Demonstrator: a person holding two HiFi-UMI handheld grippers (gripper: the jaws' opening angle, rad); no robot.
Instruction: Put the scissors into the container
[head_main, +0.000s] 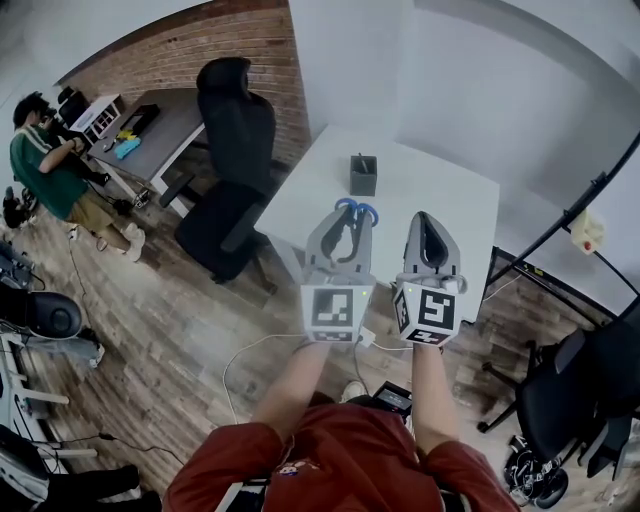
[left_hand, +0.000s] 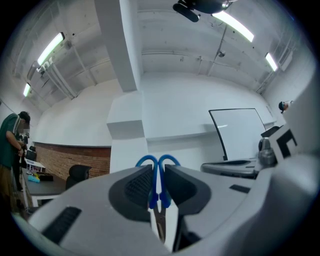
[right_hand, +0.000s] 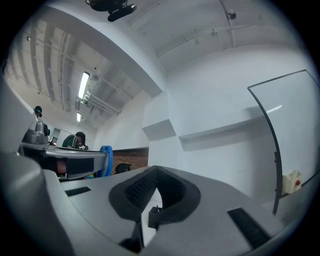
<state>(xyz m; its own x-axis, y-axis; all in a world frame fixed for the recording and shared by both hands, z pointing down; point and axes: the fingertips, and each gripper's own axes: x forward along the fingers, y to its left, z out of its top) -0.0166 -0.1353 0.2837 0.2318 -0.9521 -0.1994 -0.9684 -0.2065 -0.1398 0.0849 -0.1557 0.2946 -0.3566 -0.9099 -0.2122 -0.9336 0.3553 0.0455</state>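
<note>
Left gripper view: the scissors (left_hand: 159, 182) are pinched by the left gripper (left_hand: 159, 171), with the blue loops jutting past the tips and the long axis along the jaws. The dark grey container (head_main: 363, 176) is seen just ahead on the white table (head_main: 440, 200), nearer this gripper. The right gripper (head_main: 430, 228) is pressed together, empty.

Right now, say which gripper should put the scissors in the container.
The left gripper: its jaws grip the scissors; the right gripper's jaws are shut on nothing. The container stands ahead on the table.
</note>
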